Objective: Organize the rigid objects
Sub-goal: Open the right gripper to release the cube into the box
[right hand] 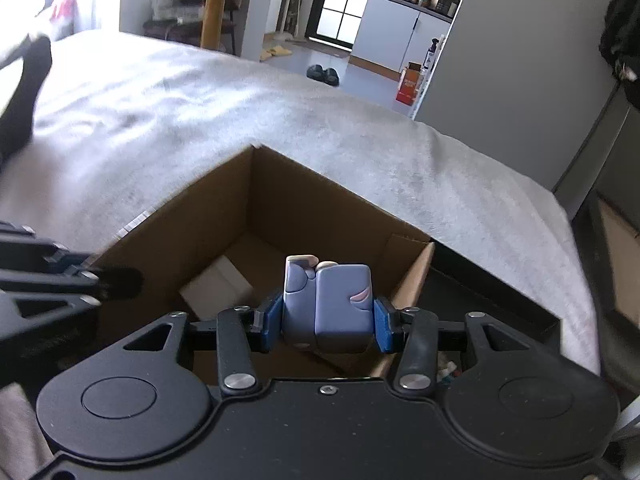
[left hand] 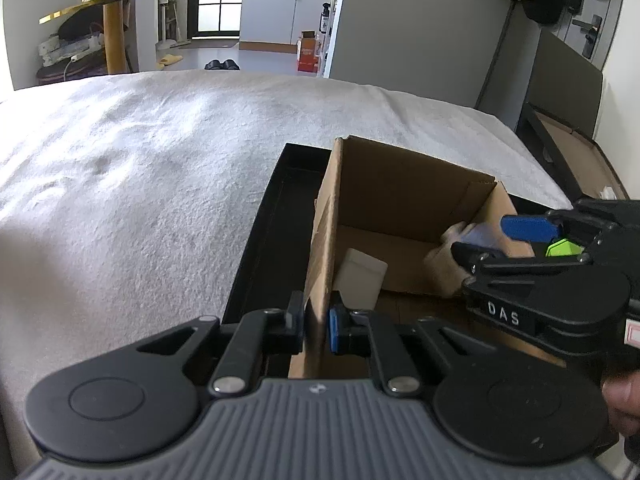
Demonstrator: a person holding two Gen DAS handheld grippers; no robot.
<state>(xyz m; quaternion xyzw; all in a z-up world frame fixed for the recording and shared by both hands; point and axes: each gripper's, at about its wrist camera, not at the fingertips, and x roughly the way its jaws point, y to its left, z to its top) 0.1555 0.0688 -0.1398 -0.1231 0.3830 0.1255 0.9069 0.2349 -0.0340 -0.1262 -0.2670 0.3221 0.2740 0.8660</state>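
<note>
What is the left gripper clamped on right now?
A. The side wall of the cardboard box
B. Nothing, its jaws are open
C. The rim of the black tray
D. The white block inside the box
A: the left gripper has its pads pinched on the upright wall of the cardboard box.

My brown cardboard box (right hand: 224, 216) stands open-topped, its floor bare beyond the white rectangular block (right hand: 218, 286). The white cloth-covered table (left hand: 140, 184) left of it lies free. The box's walls hem my grippers in.

2 close wrist views sharing cardboard box (left hand: 400, 200)
</note>
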